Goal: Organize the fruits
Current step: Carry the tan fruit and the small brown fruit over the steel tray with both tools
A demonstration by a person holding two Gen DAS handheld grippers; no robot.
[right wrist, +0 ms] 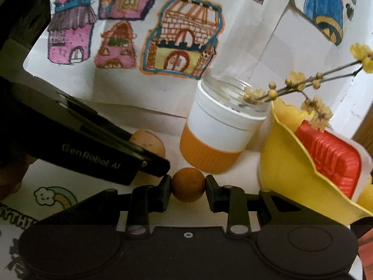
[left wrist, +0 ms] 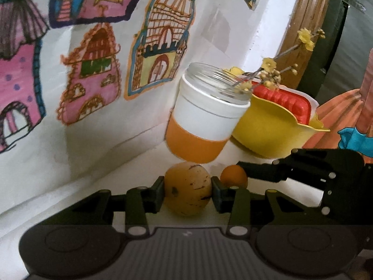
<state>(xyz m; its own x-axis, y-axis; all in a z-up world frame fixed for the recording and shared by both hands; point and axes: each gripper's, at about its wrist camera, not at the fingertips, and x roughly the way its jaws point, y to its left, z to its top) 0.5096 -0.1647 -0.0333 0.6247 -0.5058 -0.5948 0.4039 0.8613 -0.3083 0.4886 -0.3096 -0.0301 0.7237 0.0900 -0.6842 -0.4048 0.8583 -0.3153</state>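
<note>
Far left: wall covered in children's house drawings (left wrist: 93, 74), white tabletop (left wrist: 70, 198) below. Left gripper (left wrist: 188, 192) is clamped on a speckled tan fruit (left wrist: 187, 187), pads touching both flanks; fruit appears to sit on or just above the table, cannot tell which. Just to its right, right gripper (right wrist: 188, 187) is closed on a small orange fruit (right wrist: 188, 184), pads pressing each side. The two grippers sit very near each other; in the right wrist view the left gripper's body overlaps the tan fruit and ends just beside the right gripper's left finger. Behind both fruits stands an orange-and-white glass jar (right wrist: 221, 128), mouth open, a dried yellow flower sprig (right wrist: 303, 88) leaning across its rim. Further right, yellow bowl (right wrist: 286, 163) holding a red ridged container (right wrist: 331, 156). Judgement: bowl is the likely destination. Risks: fingers colliding if both lift together, given the tight spacing; round fruit rolling out of a two-point grip; jar tipped by an arm swinging right toward the bowl; sprig snagged and dragging the jar.
</note>
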